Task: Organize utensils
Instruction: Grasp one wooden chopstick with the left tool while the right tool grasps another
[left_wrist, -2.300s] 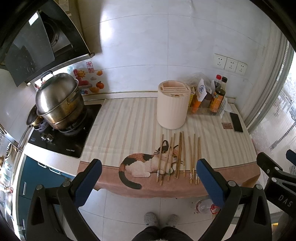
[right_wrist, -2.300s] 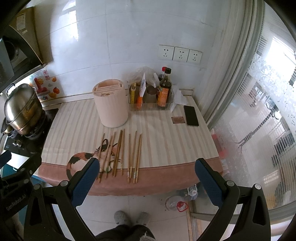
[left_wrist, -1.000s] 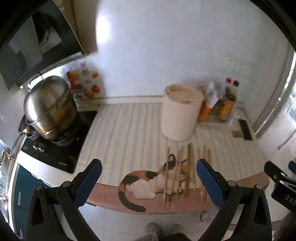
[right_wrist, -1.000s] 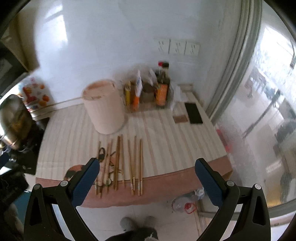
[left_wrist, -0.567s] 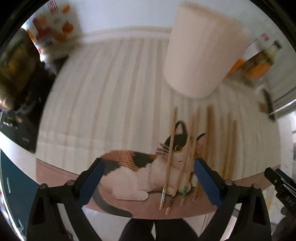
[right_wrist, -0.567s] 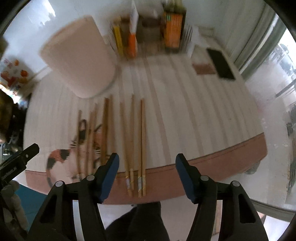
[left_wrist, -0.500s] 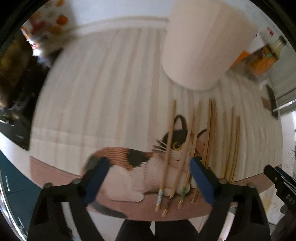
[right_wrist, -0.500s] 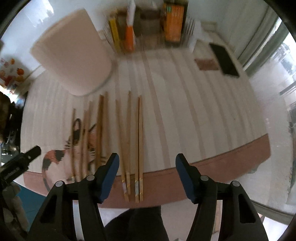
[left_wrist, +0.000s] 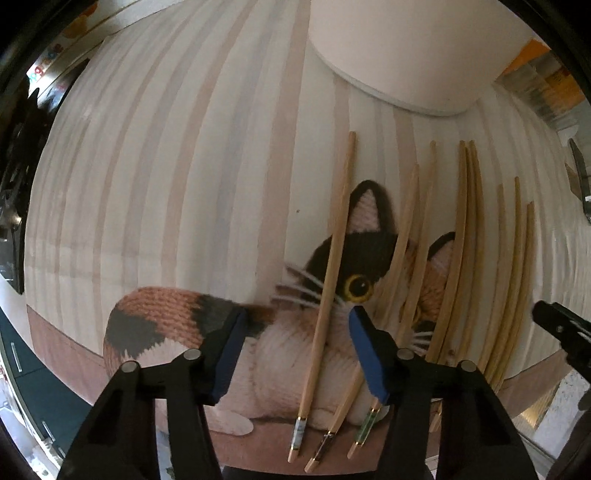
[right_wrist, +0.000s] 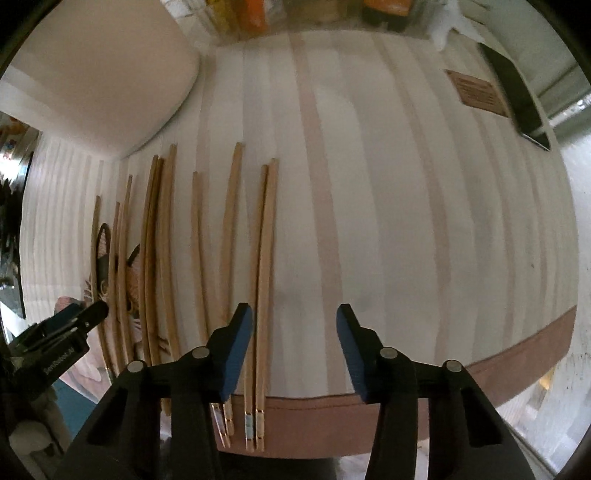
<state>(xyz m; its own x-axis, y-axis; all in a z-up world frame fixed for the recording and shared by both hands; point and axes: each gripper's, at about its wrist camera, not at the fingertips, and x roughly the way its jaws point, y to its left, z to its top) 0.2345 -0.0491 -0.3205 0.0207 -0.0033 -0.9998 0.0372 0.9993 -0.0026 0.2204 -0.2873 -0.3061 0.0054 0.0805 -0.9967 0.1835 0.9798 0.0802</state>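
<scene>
Several wooden chopsticks lie side by side on a striped mat with a cat picture (left_wrist: 173, 321). My left gripper (left_wrist: 295, 325) is open, low over the mat, with the leftmost chopstick (left_wrist: 328, 291) running between its blue fingers. My right gripper (right_wrist: 293, 321) is open just above the mat; the rightmost pair of chopsticks (right_wrist: 264, 280) lies between its fingers, close to the left finger (right_wrist: 236, 350). The cream utensil holder (left_wrist: 399, 51) stands behind the chopsticks and also shows in the right wrist view (right_wrist: 99, 74).
A black phone (right_wrist: 517, 99) and a small brown card (right_wrist: 476, 92) lie at the mat's far right. Bottles and packets (right_wrist: 314, 11) stand at the back. The mat's brown front edge (right_wrist: 406, 413) overhangs the counter. The stove (left_wrist: 11, 184) is far left.
Both grippers have come down close to the mat and narrowed their opening. The left one is now around the leftmost chopstick, the right one over the rightmost pair.
</scene>
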